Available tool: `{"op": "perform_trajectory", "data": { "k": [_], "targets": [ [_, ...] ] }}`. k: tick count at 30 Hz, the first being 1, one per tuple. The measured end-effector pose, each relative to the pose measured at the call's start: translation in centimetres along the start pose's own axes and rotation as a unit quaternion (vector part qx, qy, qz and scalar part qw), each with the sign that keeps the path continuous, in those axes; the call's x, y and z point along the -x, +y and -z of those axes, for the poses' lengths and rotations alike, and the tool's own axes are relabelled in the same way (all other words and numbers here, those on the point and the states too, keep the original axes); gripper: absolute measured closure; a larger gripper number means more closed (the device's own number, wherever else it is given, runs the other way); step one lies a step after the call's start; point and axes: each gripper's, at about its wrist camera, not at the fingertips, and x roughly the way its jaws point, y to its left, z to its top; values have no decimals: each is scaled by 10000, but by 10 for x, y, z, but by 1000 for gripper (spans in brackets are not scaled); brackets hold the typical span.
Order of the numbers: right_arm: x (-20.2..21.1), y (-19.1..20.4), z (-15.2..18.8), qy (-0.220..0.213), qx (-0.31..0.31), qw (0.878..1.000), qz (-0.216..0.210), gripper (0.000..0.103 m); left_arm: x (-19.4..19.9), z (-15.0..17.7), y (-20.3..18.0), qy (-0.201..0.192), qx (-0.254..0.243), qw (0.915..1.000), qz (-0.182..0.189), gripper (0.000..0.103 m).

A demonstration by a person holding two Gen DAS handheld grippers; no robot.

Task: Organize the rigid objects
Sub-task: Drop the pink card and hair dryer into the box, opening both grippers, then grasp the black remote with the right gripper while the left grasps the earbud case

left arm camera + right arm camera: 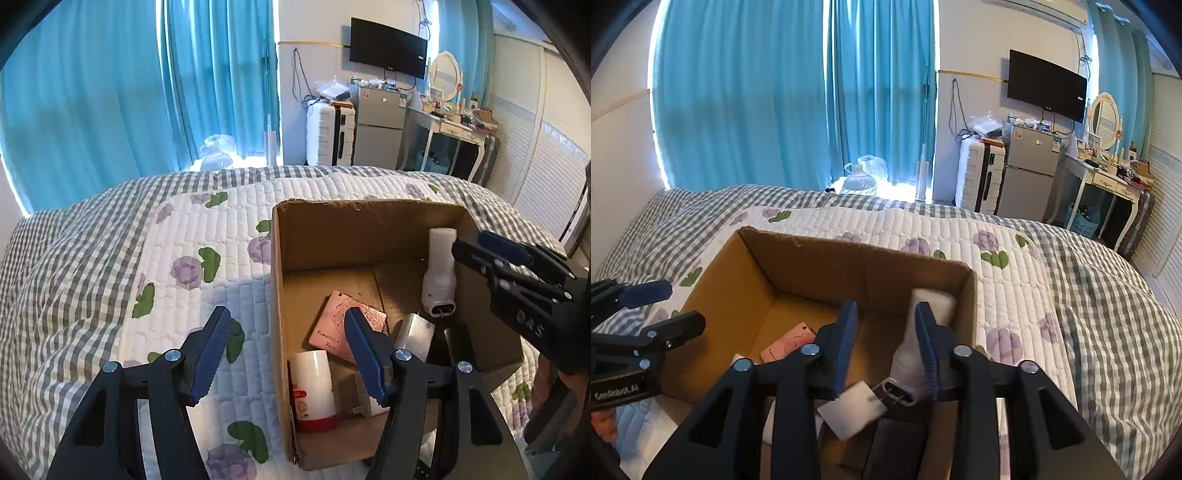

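Observation:
An open cardboard box (314, 236) sits on the bed. Inside lie a pink card-like case (332, 325), a white and red can (312, 391), a silvery white block (415, 332) and a white device (439, 273) leaning on the right wall. My left gripper (288, 350) is open and empty over the box's left wall. My right gripper (886, 343) is open above the box (849, 262), its right finger beside the white device (912, 354). It also shows at the right of the left wrist view (517, 266).
The bed has a quilted flower cover (207, 236) with grey checked edges. Blue curtains (110, 92), a white suitcase (328, 133), a small fridge (378, 125) and a dressing table (454, 125) stand beyond the bed.

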Motion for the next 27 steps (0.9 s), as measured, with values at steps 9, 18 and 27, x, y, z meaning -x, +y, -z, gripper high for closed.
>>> {"op": "perform_trajectory", "data": {
  "k": [9, 18, 27],
  "targets": [
    [68, 0, 1, 124, 95, 9997, 181, 34, 51, 12, -6, -254, -40, 9996, 100, 17],
    [146, 13, 11, 186, 322, 9975, 599, 9, 113, 33, -14, -545, -276, 9981, -79, 0],
    [172, 26, 52, 318, 290, 9981, 434, 5, 117, 82, -10, -377, -112, 9991, -132, 0]
  ]
}}
